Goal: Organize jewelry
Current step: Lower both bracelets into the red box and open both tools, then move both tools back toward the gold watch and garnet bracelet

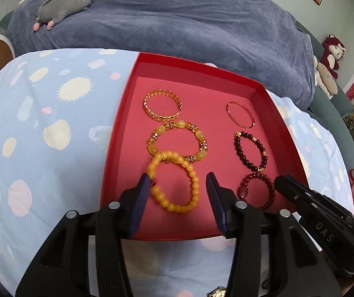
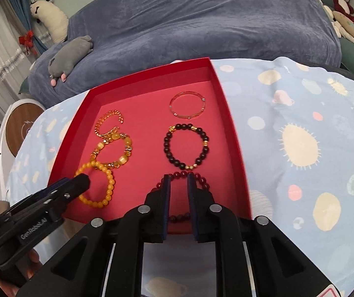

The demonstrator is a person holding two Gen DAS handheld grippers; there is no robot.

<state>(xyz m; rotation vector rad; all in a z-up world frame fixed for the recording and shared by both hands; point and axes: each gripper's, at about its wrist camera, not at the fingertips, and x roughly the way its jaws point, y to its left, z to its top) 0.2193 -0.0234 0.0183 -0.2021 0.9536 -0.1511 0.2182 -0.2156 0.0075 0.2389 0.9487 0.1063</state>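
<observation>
A red tray (image 1: 117,133) (image 2: 236,148) lies on a spotted blue cloth and holds several bracelets in two columns. My left gripper (image 1: 179,180) is open over the yellow bead bracelet (image 1: 194,183) (image 2: 110,185), its left finger touching the beads. Behind it lie an amber-and-gold bracelet (image 1: 177,126) and a gold chain bracelet (image 1: 163,105). My right gripper (image 2: 177,180) hovers over the dark red bead bracelet (image 1: 263,180) (image 2: 177,174) with its fingers a narrow gap apart, holding nothing. Beyond it lie a dark bead bracelet (image 2: 187,146) and a thin gold bangle (image 2: 188,105).
The cloth-covered table (image 2: 300,136) stretches to both sides of the tray. A blue-grey blanket (image 1: 177,19) with a grey plush toy (image 1: 63,5) lies behind it. Stuffed toys (image 2: 342,2) sit at the far right. A round wood-topped object (image 2: 21,126) stands at left.
</observation>
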